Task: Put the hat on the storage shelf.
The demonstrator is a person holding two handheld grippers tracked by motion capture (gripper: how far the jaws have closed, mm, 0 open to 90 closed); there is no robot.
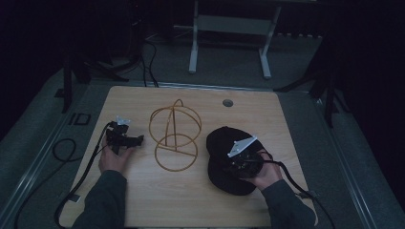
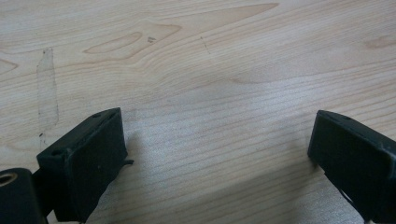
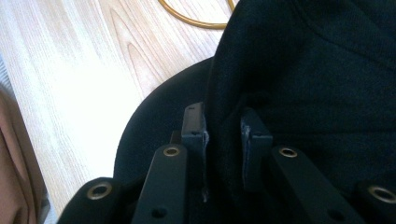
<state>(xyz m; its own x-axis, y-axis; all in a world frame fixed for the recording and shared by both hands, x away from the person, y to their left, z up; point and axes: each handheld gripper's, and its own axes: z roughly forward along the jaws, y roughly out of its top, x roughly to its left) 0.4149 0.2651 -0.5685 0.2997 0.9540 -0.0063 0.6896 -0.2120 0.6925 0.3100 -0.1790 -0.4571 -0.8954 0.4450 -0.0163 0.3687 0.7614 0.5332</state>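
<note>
1. Black cap (image 1: 224,152): lies on the table (image 1: 143,200), its fabric pinched between the fingers of the right gripper (image 3: 223,133), brim to their left in the right gripper view.
2. Right gripper: jaws narrow, closed on a fold of the cap's crown.
3. Progress, as judged: grasp made; the cap looks barely lifted, and placing it on the stand remains.
4. Wire stand (image 1: 174,136): gold hoops, upright, just beyond the right fingers, apart from the cap.
5. Left gripper (image 1: 125,139): jaws wide, nothing between them, bare wood below; well apart from the cap.
6. Obstructions: none between cap and stand; the stand's top loop may snag fabric.
</note>
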